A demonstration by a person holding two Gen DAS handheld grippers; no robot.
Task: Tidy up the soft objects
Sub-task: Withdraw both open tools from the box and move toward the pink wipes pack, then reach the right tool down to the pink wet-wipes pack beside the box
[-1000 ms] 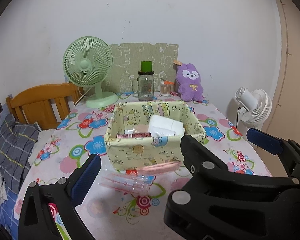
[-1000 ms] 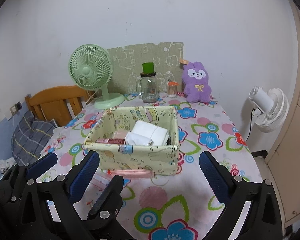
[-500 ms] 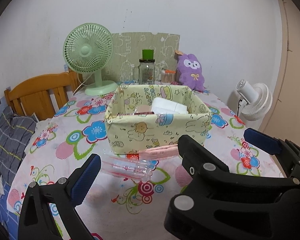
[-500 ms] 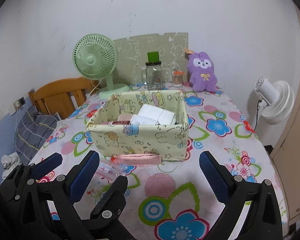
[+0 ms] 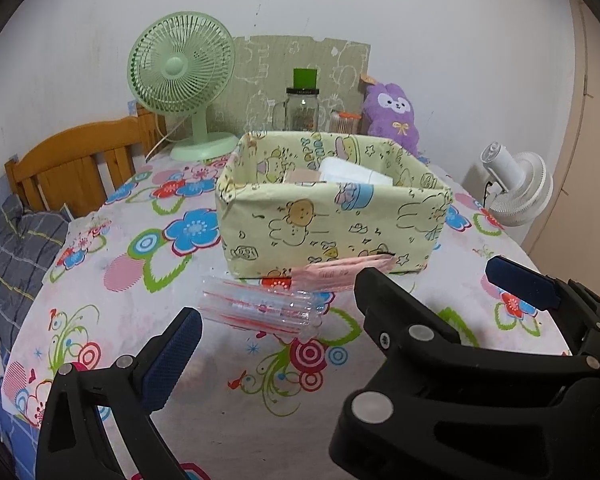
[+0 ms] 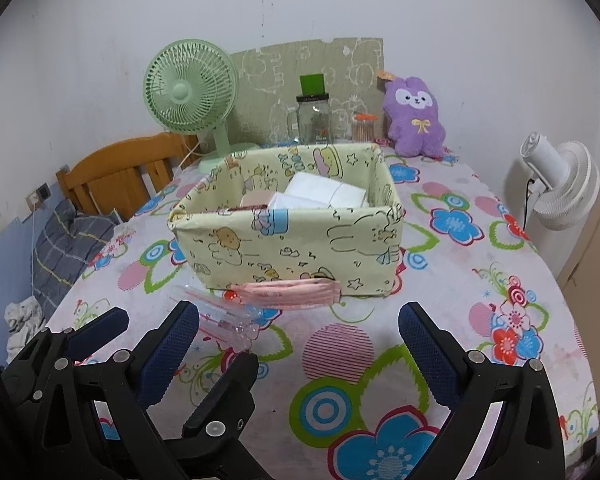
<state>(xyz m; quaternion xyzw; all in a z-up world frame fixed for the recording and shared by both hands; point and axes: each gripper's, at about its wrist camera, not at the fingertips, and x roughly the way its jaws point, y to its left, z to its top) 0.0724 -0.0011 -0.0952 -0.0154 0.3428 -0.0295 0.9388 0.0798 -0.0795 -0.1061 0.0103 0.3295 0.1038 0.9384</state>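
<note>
— Right, what's biggest in my view?

— I see the table with its flowered cloth (image 6: 452, 276), then the pale-yellow fabric basket (image 6: 292, 248) printed with cartoon animals, standing near the middle. White folded cloths (image 6: 324, 194) lie inside it, beside something flat and pinkish I cannot identify.

— And behind it?

— A green desk fan (image 5: 182, 68), a purple plush rabbit (image 6: 414, 118) against the wall, a glass jar with a green lid (image 5: 302, 110). A white fan (image 6: 560, 188) stands off the table's right edge.

— The loose things?

— A pink pleated face mask (image 6: 288, 294) lies against the basket's front wall. A clear plastic packet with red edges (image 5: 260, 310) lies just in front, to the left.

— My grippers?

— I hold the left gripper (image 5: 340, 312) spread wide and empty, low over the cloth, the packet ahead between its fingers. My right gripper (image 6: 300, 344) is likewise released, holding nothing, the mask just beyond it.
</note>
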